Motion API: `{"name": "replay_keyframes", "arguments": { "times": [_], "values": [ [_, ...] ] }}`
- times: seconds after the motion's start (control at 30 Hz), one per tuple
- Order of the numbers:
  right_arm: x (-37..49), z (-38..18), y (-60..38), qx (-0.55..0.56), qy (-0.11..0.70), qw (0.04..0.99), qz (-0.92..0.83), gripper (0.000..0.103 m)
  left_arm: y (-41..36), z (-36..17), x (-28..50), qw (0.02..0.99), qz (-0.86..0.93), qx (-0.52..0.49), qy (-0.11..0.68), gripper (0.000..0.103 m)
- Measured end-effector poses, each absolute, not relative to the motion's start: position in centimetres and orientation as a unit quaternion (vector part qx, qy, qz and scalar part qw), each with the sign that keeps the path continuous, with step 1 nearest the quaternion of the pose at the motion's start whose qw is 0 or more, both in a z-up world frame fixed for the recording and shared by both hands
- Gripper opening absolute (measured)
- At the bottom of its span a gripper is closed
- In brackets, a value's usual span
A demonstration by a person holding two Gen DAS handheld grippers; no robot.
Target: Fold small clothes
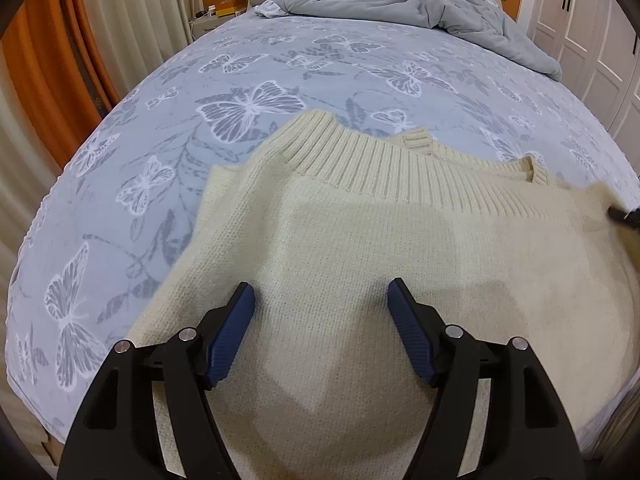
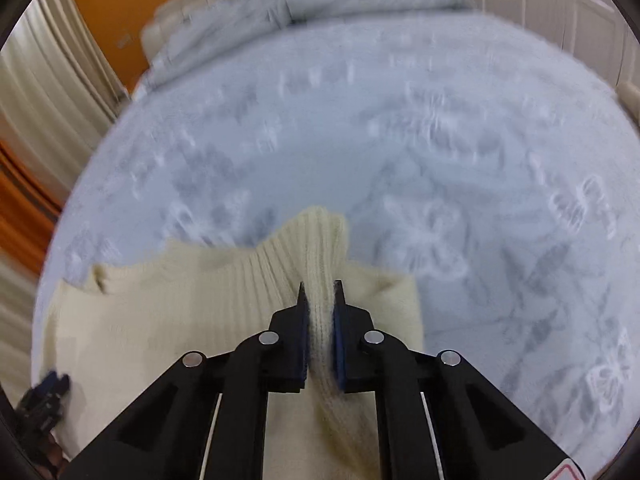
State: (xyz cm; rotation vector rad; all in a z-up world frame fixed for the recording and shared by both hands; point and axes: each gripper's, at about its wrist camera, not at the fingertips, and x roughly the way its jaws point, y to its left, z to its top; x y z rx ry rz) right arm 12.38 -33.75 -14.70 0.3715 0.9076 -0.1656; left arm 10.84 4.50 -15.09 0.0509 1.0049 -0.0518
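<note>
A cream knitted sweater [image 1: 360, 248] lies on the bed near its front edge, its ribbed band [image 1: 360, 160] toward the far side. My left gripper [image 1: 322, 292] is open just above the sweater's body, nothing between its blue pads. In the right wrist view my right gripper [image 2: 320, 292] is shut on a raised ridge of the sweater's ribbed band [image 2: 316, 248]. The rest of the sweater [image 2: 160, 320] spreads to the left. The left gripper [image 2: 44, 396] shows at the far left edge, and the right gripper's tip [image 1: 624, 216] shows at the left view's right edge.
The bed has a light blue sheet [image 1: 280, 72] with white butterflies. A crumpled grey duvet [image 1: 420, 4] lies at the head. Curtains [image 1: 48, 80] hang to the left, white wardrobe doors [image 1: 580, 20] stand to the right. The right wrist view is blurred.
</note>
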Motion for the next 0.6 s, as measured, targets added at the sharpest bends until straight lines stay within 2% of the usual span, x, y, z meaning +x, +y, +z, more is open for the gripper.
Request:
{"name": "replay_keyframes", "arguments": {
  "times": [0.07, 0.2, 0.3, 0.37, 0.4, 0.43, 0.47, 0.5, 0.57, 0.6],
  "values": [
    [12.0, -13.8, -33.8, 0.184, 0.420, 0.885, -0.075, 0.008, 4.5, -15.0, 10.9, 0.876, -0.025, 0.020, 0.481, 0.068],
    [12.1, -14.6, -34.4, 0.183, 0.445, 0.874, -0.067, 0.008, 6.0, -12.4, 11.5, 0.887, -0.044, -0.061, 0.456, 0.069],
    [12.2, -14.7, -34.3, 0.189, 0.454, 0.869, -0.056, 0.009, 7.7, -11.6, 14.0, 0.887, -0.014, -0.081, 0.454, 0.083],
    [12.6, -15.3, -34.1, 0.181, 0.468, 0.863, -0.058, 0.009, 8.9, -13.5, 16.9, 0.860, -0.012, -0.108, 0.499, 0.082],
    [12.6, -15.6, -34.2, 0.183, 0.472, 0.860, -0.059, 0.009, 9.2, -14.5, 17.9, 0.848, -0.008, -0.119, 0.516, 0.062],
    [12.5, -15.6, -34.3, 0.190, 0.470, 0.860, -0.058, 0.009, 9.4, -15.4, 18.8, 0.838, -0.001, -0.120, 0.533, 0.036],
    [12.0, -14.7, -34.3, 0.208, 0.452, 0.866, -0.044, 0.009, 9.2, -15.4, 19.1, 0.835, -0.009, -0.117, 0.538, 0.028],
    [11.4, -13.7, -34.4, 0.219, 0.430, 0.876, -0.029, 0.008, 9.2, -14.7, 18.9, 0.836, -0.025, -0.126, 0.533, 0.009],
    [8.8, -9.1, -34.2, 0.245, 0.341, 0.908, 0.018, 0.008, 8.9, -10.7, 17.3, 0.865, -0.052, -0.130, 0.483, 0.008],
    [8.1, -8.1, -34.2, 0.249, 0.321, 0.914, 0.025, 0.008, 8.7, -9.0, 16.5, 0.879, -0.055, -0.121, 0.457, 0.008]
  ]
}}
